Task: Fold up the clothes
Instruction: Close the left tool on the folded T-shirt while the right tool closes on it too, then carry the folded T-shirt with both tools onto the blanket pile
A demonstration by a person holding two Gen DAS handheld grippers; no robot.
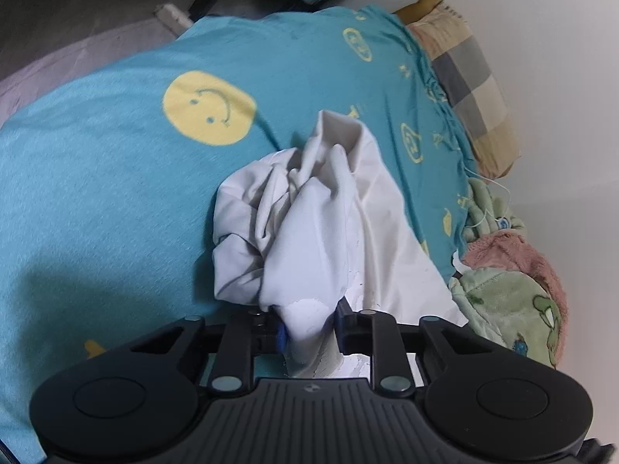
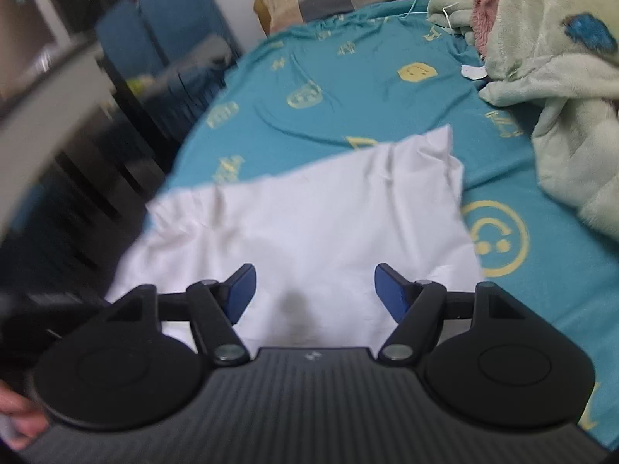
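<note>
A white garment [image 1: 309, 228] lies bunched on a teal bed sheet with yellow smiley prints [image 1: 116, 193]. My left gripper [image 1: 309, 328] is shut on a fold of the white garment, which hangs crumpled in front of the blue pads. In the right wrist view the same white garment [image 2: 309, 224] lies spread flat over the teal sheet [image 2: 348, 89]. My right gripper [image 2: 314, 290] is open just above it, with nothing between its blue pads.
A checked pillow [image 1: 468, 81] lies at the head of the bed. A green and pink fleece blanket [image 2: 557, 89] is heaped along the right side. Blue chairs [image 2: 170, 38] and dark furniture stand left of the bed edge.
</note>
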